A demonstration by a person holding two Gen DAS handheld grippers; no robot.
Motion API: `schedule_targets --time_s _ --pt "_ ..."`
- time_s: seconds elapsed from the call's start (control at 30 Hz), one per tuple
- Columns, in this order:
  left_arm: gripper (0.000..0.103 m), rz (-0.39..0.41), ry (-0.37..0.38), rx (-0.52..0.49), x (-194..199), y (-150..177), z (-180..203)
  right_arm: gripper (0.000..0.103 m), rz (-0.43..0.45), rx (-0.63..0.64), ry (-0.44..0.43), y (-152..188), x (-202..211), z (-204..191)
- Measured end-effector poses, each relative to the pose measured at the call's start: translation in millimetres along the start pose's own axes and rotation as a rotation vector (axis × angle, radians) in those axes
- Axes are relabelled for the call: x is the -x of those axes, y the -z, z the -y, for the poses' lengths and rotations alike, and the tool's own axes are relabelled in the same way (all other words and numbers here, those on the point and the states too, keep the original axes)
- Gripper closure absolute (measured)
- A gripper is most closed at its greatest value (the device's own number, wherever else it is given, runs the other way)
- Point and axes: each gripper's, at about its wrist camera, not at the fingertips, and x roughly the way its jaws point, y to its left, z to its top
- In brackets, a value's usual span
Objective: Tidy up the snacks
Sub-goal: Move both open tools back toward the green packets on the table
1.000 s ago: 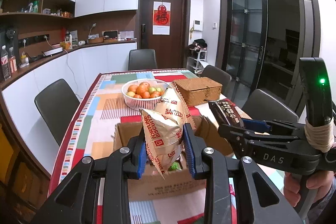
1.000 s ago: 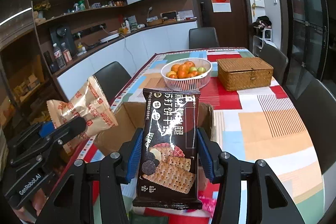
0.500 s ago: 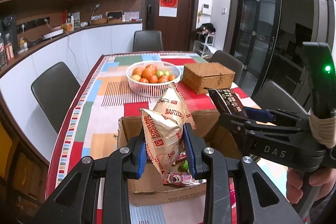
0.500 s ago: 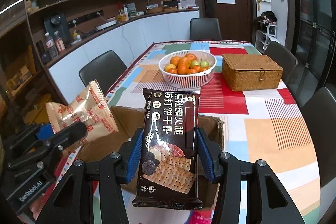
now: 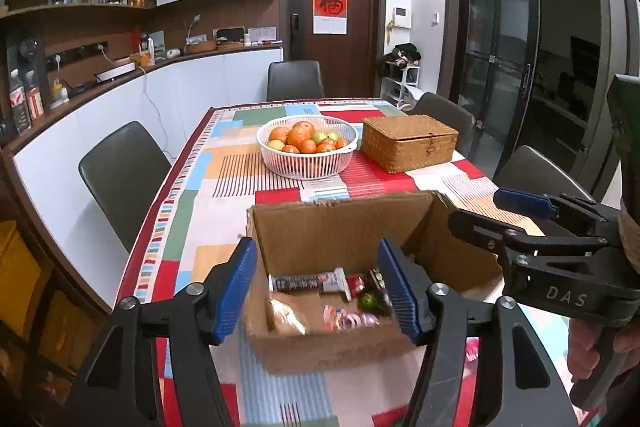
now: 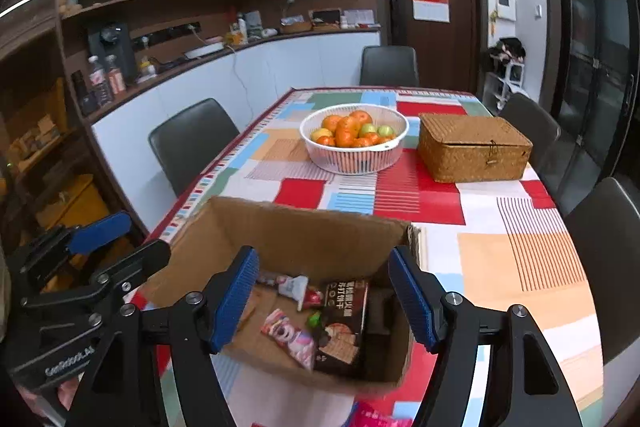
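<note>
Both claws over the cardboard box (image 6: 304, 227), lower centre: left claw (image 5: 318, 287) and right claw (image 6: 324, 301) just opened wide, nothing between the jaws. Dark biscuit pack (image 6: 340, 327) lies inside. Lift clear straight up. Legible: "DAS", "GenRobot.AI"; a red door poster (image 5: 330, 2) farther back.

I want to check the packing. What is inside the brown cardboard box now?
Inside the brown cardboard box: a dark cracker packet, a pink wrapped sweet, a golden biscuit bag and smaller wrappers. The near wall hides some contents.

Both wrist cams look fwd and down, close over the cardboard box (image 5: 344, 227), sharing table (image 6: 520, 247) and door wall.
</note>
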Motion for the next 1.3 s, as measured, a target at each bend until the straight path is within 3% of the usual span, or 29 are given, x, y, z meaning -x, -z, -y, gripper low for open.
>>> schedule_targets --time_s 0.3,0.57,0.9,1.3 --pt "0.039 -0.007 0.016 -0.009 45.1 39.7 8.2 0.033 0.036 0.122 -0.024 37.3 46.9 -23.4" --pt "0.037 -0.081 0.002 -0.074 60.7 83.8 18.5 0.033 0.004 0.196 -0.057 71.9 62.4 -36.7" --pt "0.037 -0.225 0.000 -0.148 51.5 130.4 18.6 0.033 -0.184 0.375 -0.124 123.2 44.6 -65.8" --pt "0.037 -0.373 0.075 -0.238 16.7 171.2 17.6 0.033 -0.452 0.507 -0.191 168.3 -4.1 -80.3"
